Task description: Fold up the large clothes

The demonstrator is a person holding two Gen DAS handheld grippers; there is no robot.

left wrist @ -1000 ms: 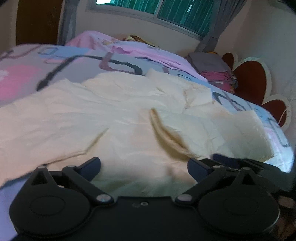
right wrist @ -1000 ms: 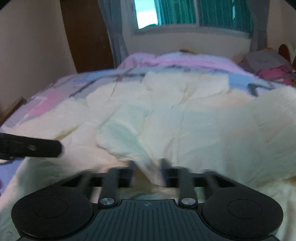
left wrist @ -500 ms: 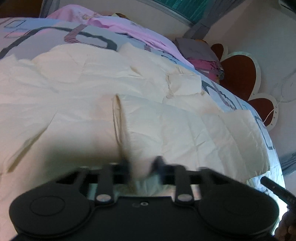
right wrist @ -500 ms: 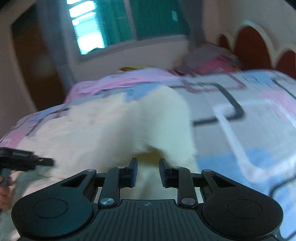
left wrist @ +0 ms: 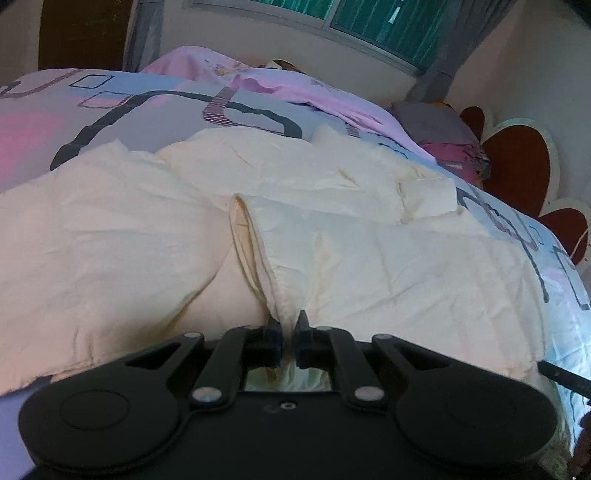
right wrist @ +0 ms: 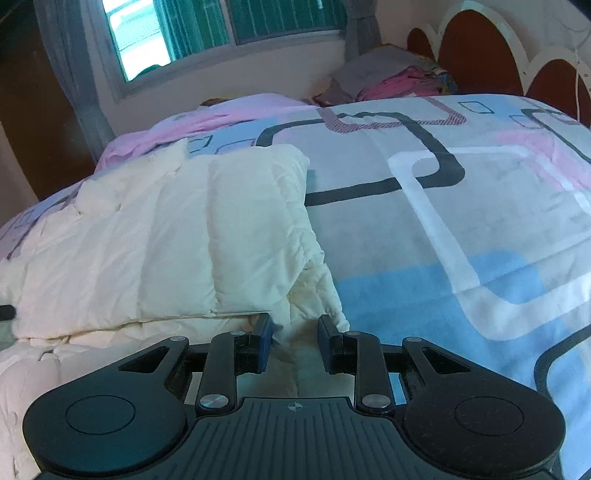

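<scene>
Both grippers have closed since a second ago: the left gripper (left wrist: 289,325) pinches the cream garment's (left wrist: 369,266) near hem, the right gripper (right wrist: 294,325) its corner on the bed (right wrist: 443,229). Cloth stretches ahead of both, away toward the window.

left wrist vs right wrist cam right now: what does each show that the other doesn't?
Left wrist only: the left gripper shut on a raised ridge of the cream garment, plus the garment's wide spread across the bed.

Right wrist only: the right gripper with garment fabric between its fingers, the garment's folded side edge, and a broad bare stretch of patterned bedsheet beside it.

Both: garment, bedsheet, pink blanket, window, scalloped headboard, clothes pile near it.
</scene>
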